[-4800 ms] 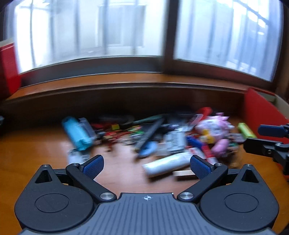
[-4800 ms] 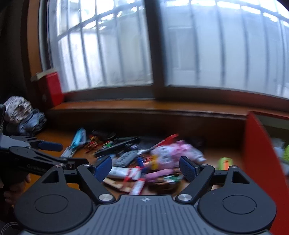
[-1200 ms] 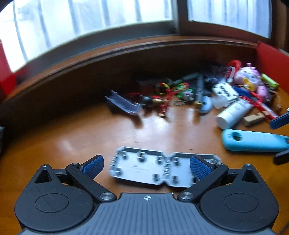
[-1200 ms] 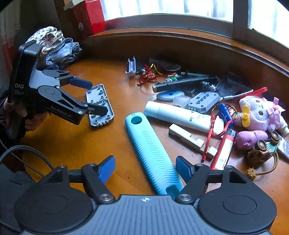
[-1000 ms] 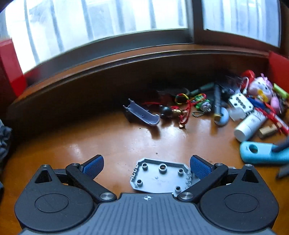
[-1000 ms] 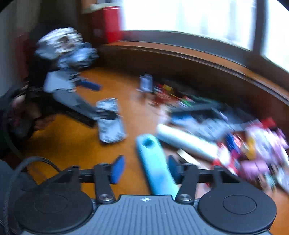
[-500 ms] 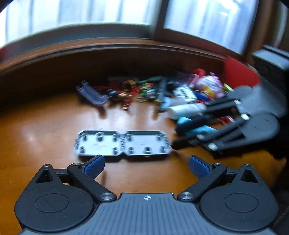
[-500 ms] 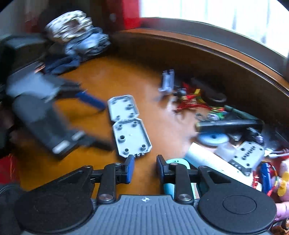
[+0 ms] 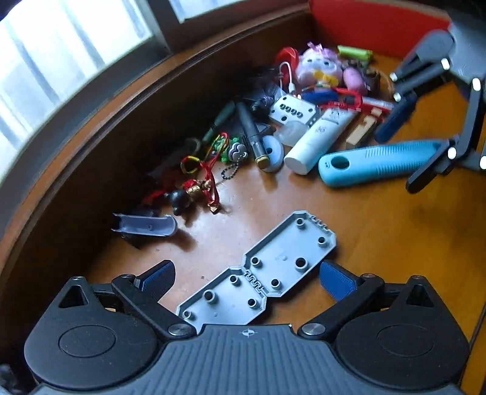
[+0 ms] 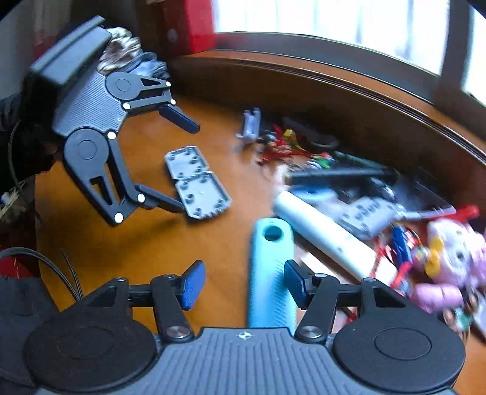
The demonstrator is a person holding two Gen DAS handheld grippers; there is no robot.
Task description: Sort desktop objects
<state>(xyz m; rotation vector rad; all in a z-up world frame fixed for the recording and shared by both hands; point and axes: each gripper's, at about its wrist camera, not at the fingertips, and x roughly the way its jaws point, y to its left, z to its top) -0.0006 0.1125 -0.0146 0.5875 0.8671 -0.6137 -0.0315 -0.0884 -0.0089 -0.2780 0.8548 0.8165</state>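
Note:
A grey hinged plastic plate (image 9: 261,275) lies flat on the wooden desk between the open fingers of my left gripper (image 9: 247,278); it also shows in the right wrist view (image 10: 197,185). A light-blue ribbed handle (image 10: 270,273) lies on the desk with its near end between the open fingers of my right gripper (image 10: 244,287); it also shows in the left wrist view (image 9: 382,165). Neither gripper grips anything. A pile of small objects (image 9: 303,100) lies beyond, with a white tube (image 9: 319,136) and a pink plush toy (image 9: 319,66).
A red box (image 9: 373,27) stands at the desk's right end and another red box (image 10: 188,24) at the left by the window sill. A grey curved clip (image 9: 145,226) lies left of the pile. A bundle of cloth (image 10: 127,60) sits behind the left gripper.
My right gripper, nearly shut half a second ago, has opened wide around the blue handle's end. My left gripper has come closer to the grey plate, which now lies between its fingers.

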